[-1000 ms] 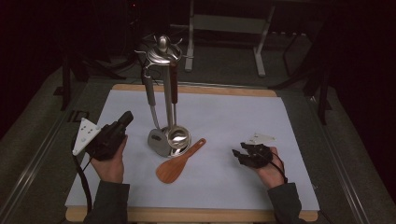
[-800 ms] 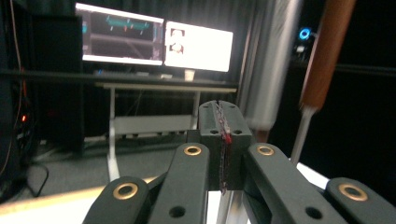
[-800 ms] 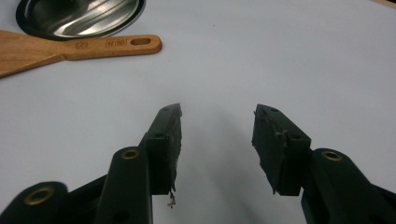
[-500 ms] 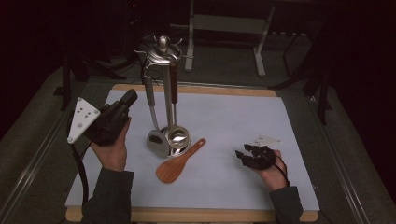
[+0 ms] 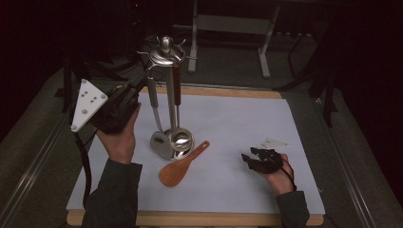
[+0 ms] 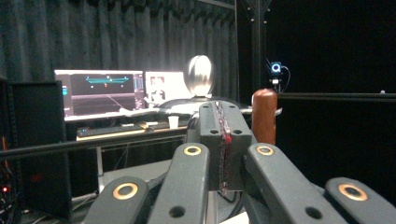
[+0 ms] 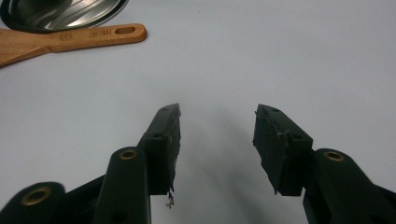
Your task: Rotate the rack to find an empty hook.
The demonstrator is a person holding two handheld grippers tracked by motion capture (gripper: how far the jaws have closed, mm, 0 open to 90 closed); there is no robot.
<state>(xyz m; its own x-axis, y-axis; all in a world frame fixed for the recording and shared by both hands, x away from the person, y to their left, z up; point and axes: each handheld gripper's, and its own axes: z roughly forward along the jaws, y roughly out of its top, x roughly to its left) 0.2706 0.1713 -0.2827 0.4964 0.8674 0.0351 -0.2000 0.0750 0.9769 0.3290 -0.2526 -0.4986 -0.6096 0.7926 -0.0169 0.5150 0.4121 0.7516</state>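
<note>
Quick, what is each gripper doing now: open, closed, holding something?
Left gripper: closed, raised near the top of the utensil stand; nothing visibly between its jaws.
Right gripper: open, empty, low over the white mat.

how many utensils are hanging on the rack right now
2, maybe more hidden: a steel turner on the left of the rack, and a brown-handled ladle to its right. The wooden spatula lies on the table.
</note>
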